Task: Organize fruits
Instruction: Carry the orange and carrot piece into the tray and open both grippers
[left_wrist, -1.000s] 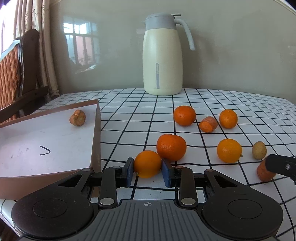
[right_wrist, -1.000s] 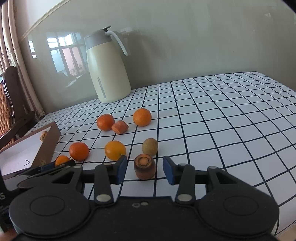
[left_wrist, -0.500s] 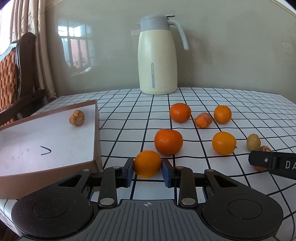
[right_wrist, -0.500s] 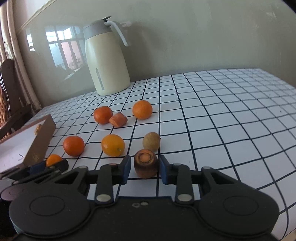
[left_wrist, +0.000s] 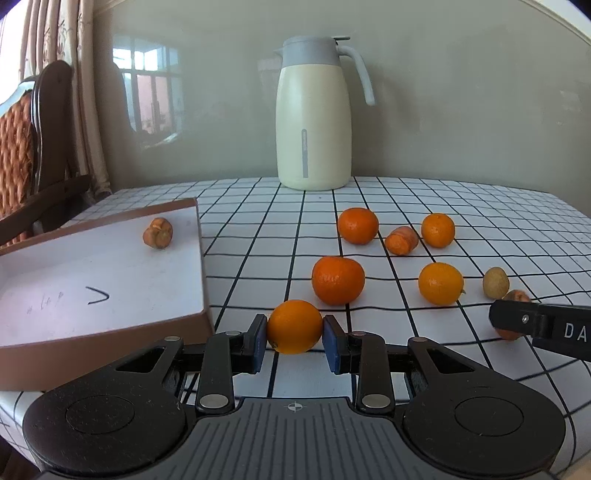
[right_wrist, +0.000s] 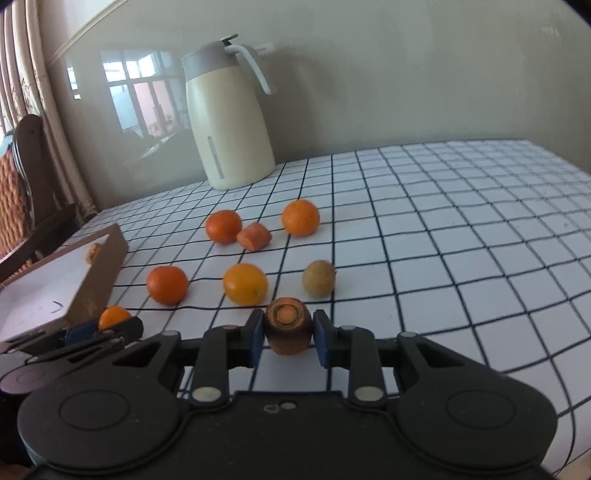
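Observation:
My left gripper is shut on a yellow-orange orange just off the box's near right corner. In the right wrist view my right gripper is shut on a carrot stub, its cut end facing the camera. Several oranges lie loose on the checked tablecloth: a deep orange one, a yellow one, and two farther back. A carrot piece lies between the back two. A small brown fruit sits to the right. The brown box with a white floor holds one carrot piece.
A cream thermos jug stands at the back of the table against the wall. A wooden chair is at the far left. The table's right half is bare checked cloth.
My right gripper's jaws closed onto the carrot stub. The left gripper kept its grip on the orange and shifted only slightly.

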